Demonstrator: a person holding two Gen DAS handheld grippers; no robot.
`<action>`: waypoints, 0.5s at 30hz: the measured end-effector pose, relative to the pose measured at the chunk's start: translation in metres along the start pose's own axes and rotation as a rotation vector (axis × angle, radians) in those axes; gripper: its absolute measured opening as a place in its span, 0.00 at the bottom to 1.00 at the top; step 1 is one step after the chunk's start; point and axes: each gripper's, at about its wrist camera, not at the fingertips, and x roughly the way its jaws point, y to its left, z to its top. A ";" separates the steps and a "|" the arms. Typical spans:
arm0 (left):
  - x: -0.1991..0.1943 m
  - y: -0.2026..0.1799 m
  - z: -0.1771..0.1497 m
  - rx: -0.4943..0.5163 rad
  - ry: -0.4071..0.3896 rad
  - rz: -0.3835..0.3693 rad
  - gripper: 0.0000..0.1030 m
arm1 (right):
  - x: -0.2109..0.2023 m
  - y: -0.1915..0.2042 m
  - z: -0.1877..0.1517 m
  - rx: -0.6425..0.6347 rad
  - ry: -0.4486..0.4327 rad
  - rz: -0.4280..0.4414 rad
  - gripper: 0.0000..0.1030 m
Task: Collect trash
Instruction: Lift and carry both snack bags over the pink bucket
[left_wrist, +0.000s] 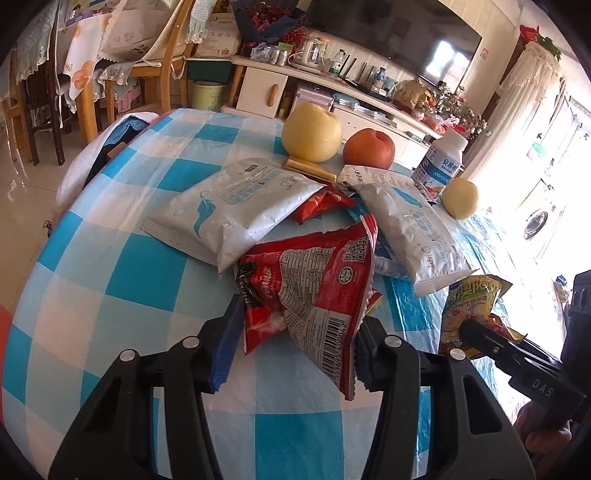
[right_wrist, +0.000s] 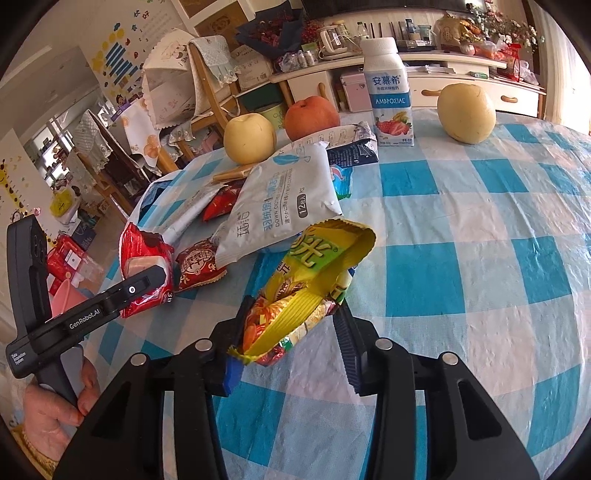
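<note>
Holding one wrapper per gripper, both clear of the pile. The left gripper (left_wrist: 295, 343) is clamped on the red wrapper (left_wrist: 314, 280), pads pinching its crumpled lower part, so the barcode corner hangs loose below the jaws; the grip looks firm because the foil is bunched between the pads. The right gripper (right_wrist: 291, 332) is closed partway on the yellow wrapper (right_wrist: 310, 284), lifted just off the checked tablecloth (right_wrist: 480, 240), open mouth pointing away, tail end hanging out by the left pad. Judgement: two pieces of trash collected, next is carrying them to a bin; none is identifiable in either view. More trash left on the table: two white pouches (left_wrist: 236, 214), one leaning on the other items, small red wrappers (left_wrist: 321, 205) tucked under them, a torn blue-white pack (right_wrist: 354, 147). The pears (left_wrist: 312, 133), the apple (left_wrist: 369, 147) and the yogurt bottle (right_wrist: 388, 92) stand upright at the far side, well apart from both grippers, probably not trash. Room to move: the near and right parts of the cloth are bare, so pulling back toward the near table edge is open. The left edge drops to chairs and floor close by. Risk: the dangling red corner could snag the white pouch just beside it when lifted.
</note>
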 end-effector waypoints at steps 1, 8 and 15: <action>-0.002 -0.001 0.000 0.001 -0.004 -0.002 0.52 | -0.001 0.000 -0.002 -0.003 -0.003 0.002 0.42; -0.022 -0.002 0.001 0.000 -0.040 -0.037 0.52 | -0.016 0.006 -0.009 -0.001 -0.032 0.033 0.41; -0.044 0.003 0.005 -0.018 -0.092 -0.060 0.52 | -0.032 0.018 -0.009 -0.008 -0.070 0.070 0.41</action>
